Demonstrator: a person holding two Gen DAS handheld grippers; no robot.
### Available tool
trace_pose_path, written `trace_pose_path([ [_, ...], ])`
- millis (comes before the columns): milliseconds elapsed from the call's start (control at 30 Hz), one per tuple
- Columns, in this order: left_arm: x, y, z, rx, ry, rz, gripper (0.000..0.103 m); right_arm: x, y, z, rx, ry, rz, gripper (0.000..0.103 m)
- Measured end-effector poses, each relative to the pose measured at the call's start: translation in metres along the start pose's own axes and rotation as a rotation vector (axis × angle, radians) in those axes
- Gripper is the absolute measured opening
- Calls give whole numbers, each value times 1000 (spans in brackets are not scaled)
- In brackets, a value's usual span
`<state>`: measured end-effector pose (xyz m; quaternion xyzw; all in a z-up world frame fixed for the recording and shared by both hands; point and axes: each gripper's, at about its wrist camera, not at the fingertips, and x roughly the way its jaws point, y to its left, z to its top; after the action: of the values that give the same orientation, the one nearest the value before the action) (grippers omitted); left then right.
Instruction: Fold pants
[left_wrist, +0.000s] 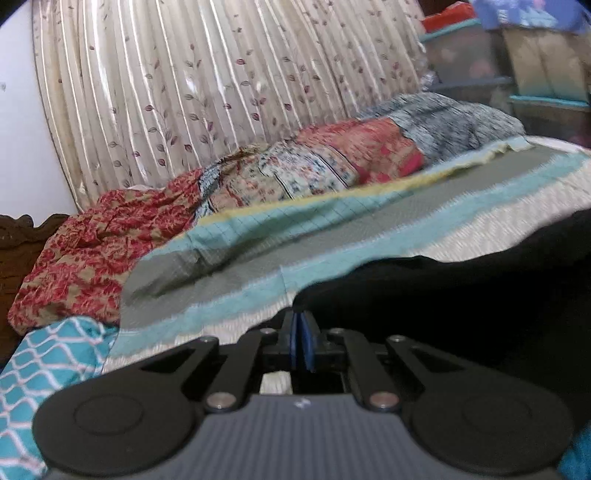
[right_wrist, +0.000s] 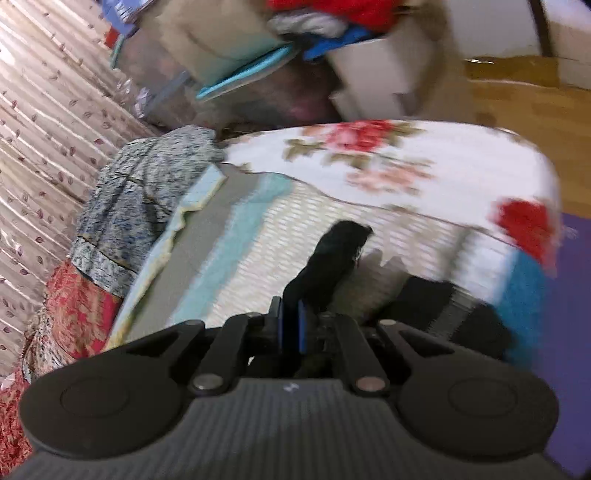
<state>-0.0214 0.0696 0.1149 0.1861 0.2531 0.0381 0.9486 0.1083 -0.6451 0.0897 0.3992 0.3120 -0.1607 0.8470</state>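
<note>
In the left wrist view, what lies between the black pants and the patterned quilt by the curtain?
Only the striped bedspread lies between the pants and the quilt; its teal, grey and cream bands carry nothing there.

Pleated cream curtain (left_wrist: 207, 92) with leaf print behind a bed (left_wrist: 480, 221); patchwork quilts (left_wrist: 295, 170) bunched along it — stacked storage bins (left_wrist: 472, 55) beyond; wooden floor (right_wrist: 517, 110).

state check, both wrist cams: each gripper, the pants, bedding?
left gripper: shut on black pants
right gripper: shut on black pants
black pants: pinched by both grippers, bunched, not folded flat
striped bedspread: spread over the bed, slightly rumpled
patterned quilt: heaped along the curtain side
</note>
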Motion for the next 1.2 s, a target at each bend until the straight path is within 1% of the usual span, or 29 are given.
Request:
trace_pose_path([
  [67, -16, -9, -25, 2, 37, -18, 4, -15, -31, -18, 18, -8, -24, 10],
  [133, -19, -15, -47, -28, 104, -48, 5, -20, -62, -36, 58, 0, -60, 10],
  [167, -18, -19, -58, -55, 150, -65, 9, -18, -75, -45, 74, 8, -84, 10],
  [200, -18, -24, -68, -72, 186, -63, 11, -14, -83, -54, 69, 6, -126, 13],
  [233, -16, -28, -78, -86, 230, -70, 19, -12, -88, -62, 46, -22, -197, 19],
  [267, -15, -30, -85, -100, 262, -83, 26, -11, -92, -68, 38, -50, -261, 40],
  [300, -18, -29, -90, -115, 280, -93, 26, -10, -95, -72, 48, -58, -283, 51],
  [333, -23, -27, -93, -135, 286, -104, 26, -14, -99, -74, 72, -70, -275, 55],
  [400, -37, -13, -96, -193, 269, -126, 32, -31, -97, -78, 103, -146, -228, 56],
  [433, -45, -3, -98, -235, 255, -130, 39, -39, -92, -79, 87, -167, -207, 56],
  [467, -51, 11, -98, -295, 241, -131, 46, -46, -83, -81, 58, -184, -179, 56],
  [500, -53, 24, -97, -354, 233, -133, 48, -52, -75, -83, 27, -192, -141, 56],
  [533, -54, 38, -97, -420, 228, -136, 55, -58, -63, -87, -16, -192, -85, 56],
  [567, -51, 56, -95, -503, 229, -138, 65, -64, -48, -92, -70, -183, -22, 56],
  [633, -39, 82, -92, -641, 235, -150, 80, -71, -11, -107, -204, -154, 101, 56],
  [700, -21, 100, -86, -754, 234, -180, 80, -75, 32, -133, -372, -93, 225, 56],
  [733, -9, 106, -82, -797, 235, -207, 83, -77, 56, -151, -463, -58, 285, 56],
  [767, 5, 110, -77, -830, 242, -232, 94, -78, 77, -171, -548, -18, 337, 56],
  [800, 17, 110, -76, -844, 255, -233, 99, -78, 98, -193, -633, 33, 392, 56],
  [833, 31, 110, -73, -849, 274, -226, 100, -77, 117, -217, -710, 91, 441, 55],
  [900, 57, 106, -70, -859, 320, -254, 91, -75, 151, -267, -831, 185, 517, 55],
  [967, 76, 96, -69, -879, 369, -340, 33, -72, 178, -315, -926, 260, 591, 55],
  [1000, 78, 87, -71, -880, 394, -362, 24, -70, 193, -337, -972, 281, 615, 55],
  [1033, 79, 85, -70, -886, 398, -377, 11, -68, 207, -359, -1013, 290, 630, 54],
  [1067, 71, 83, -69, -893, 370, -392, 11, -65, 221, -378, -1046, 300, 643, 52],
  [1100, 58, 83, -66, -890, 314, -416, 10, -62, 232, -391, -1062, 301, 655, 50],
  [1133, 43, 84, -64, -884, 264, -431, 10, -58, 245, -401, -1066, 298, 666, 49],
  [1200, 12, 93, -66, -889, 176, -431, 10, -52, 267, -420, -1033, 291, 682, 49],
])
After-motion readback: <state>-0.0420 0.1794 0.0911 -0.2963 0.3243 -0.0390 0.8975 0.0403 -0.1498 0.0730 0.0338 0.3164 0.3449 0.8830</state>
